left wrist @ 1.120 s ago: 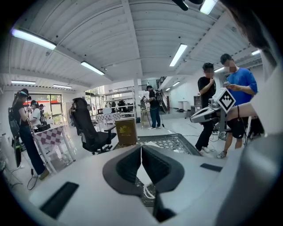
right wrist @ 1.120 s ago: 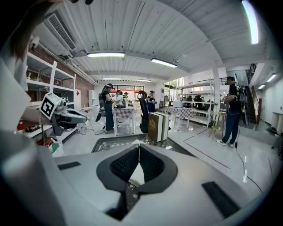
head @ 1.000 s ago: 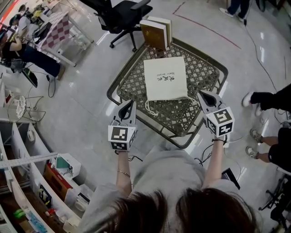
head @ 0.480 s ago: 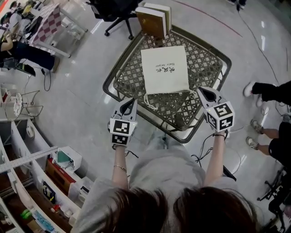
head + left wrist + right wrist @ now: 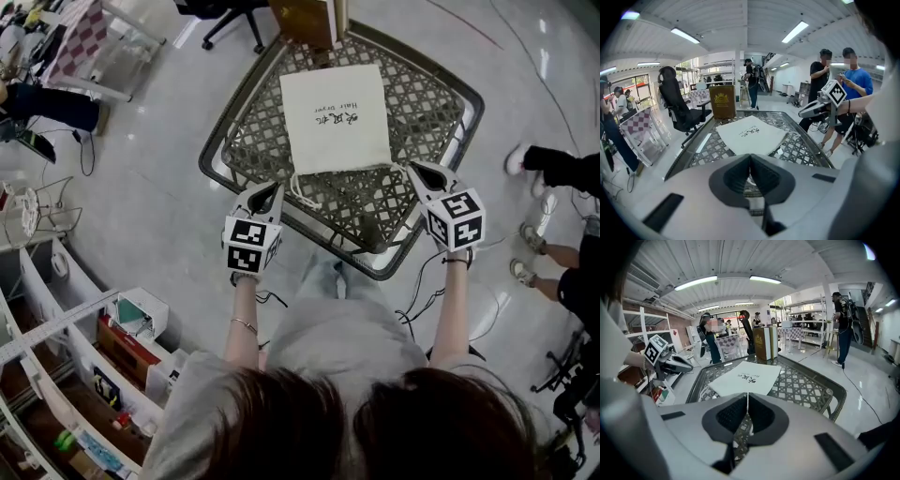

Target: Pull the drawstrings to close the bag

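A flat white drawstring bag (image 5: pixel 336 117) with small black print lies on the lattice-topped table (image 5: pixel 373 273). Its mouth faces me, and the white drawstrings (image 5: pixel 303 193) loop out from its near corners. My left gripper (image 5: pixel 273 190) hovers just outside the near left corner, shut with nothing between its jaws. My right gripper (image 5: pixel 414 170) hovers just outside the near right corner, also shut and empty. In the left gripper view the bag (image 5: pixel 751 135) lies ahead of the closed jaws (image 5: pixel 750 162). The right gripper view shows the bag (image 5: pixel 747 377) beyond its closed jaws (image 5: pixel 747 402).
A brown boxed book (image 5: pixel 722 101) stands at the table's far edge. A black office chair (image 5: pixel 675 101) is beyond the table on the left. People stand on the floor at the right (image 5: pixel 555 172). Shelving with clutter (image 5: pixel 112 347) lines the left side.
The head view has shifted, so the table sits higher in frame. Both grippers have drifted a little nearer the bag's near corners. Both stayed shut.
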The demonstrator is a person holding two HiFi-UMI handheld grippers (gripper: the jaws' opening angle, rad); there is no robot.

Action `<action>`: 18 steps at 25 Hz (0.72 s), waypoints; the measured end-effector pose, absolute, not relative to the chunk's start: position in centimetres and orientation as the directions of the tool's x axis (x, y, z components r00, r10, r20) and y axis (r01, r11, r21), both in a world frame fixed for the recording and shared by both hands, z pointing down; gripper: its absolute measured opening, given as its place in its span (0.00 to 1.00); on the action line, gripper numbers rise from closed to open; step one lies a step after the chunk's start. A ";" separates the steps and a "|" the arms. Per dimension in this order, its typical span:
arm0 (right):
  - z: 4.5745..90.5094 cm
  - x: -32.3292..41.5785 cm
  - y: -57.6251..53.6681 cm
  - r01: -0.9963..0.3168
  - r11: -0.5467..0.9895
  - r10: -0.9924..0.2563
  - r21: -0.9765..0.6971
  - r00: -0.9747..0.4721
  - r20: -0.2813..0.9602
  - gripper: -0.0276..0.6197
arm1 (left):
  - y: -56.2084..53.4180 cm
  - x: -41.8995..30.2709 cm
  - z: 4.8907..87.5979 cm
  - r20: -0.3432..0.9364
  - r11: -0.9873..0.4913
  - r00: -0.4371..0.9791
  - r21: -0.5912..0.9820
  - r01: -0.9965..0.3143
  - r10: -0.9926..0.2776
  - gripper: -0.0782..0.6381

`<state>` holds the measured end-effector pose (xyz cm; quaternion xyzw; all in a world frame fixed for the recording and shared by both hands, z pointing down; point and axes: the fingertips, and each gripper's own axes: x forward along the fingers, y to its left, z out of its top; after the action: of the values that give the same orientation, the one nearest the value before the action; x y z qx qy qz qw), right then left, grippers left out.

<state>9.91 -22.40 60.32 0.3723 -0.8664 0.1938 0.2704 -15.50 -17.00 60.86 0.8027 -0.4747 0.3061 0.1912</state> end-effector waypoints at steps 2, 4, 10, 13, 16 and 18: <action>61.3 10.0 -22.4 -0.746 0.652 -0.522 -0.135 -0.572 0.633 0.08 | -17.1 -15.3 61.7 0.693 -0.476 0.373 0.048 -0.878 -0.617 0.14; 62.2 10.0 -22.4 -0.736 0.663 -0.500 -0.138 -0.572 0.650 0.08 | -17.3 -15.2 62.6 0.710 -0.470 0.372 0.066 -0.880 -0.597 0.14; 64.4 9.6 -22.3 -0.703 0.697 -0.442 -0.140 -0.575 0.689 0.08 | -17.6 -15.4 65.1 0.752 -0.449 0.355 0.088 -0.889 -0.556 0.14; 65.5 9.8 -22.3 -0.699 0.699 -0.420 -0.152 -0.572 0.704 0.22 | -17.7 -15.5 66.3 0.766 -0.439 0.351 0.100 -0.893 -0.539 0.15; 66.2 9.7 -22.6 -0.688 0.709 -0.397 -0.155 -0.571 0.719 0.23 | -18.0 -15.8 67.1 0.774 -0.433 0.349 0.107 -0.895 -0.529 0.15; 66.9 9.6 -22.7 -0.677 0.720 -0.378 -0.155 -0.569 0.730 0.24 | -18.1 -15.9 67.6 0.777 -0.434 0.350 0.110 -0.894 -0.524 0.15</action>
<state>9.61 -22.72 66.85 0.3068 -0.8594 0.2145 0.3484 -15.86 -18.09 67.56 0.7752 -0.4572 0.3408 0.2718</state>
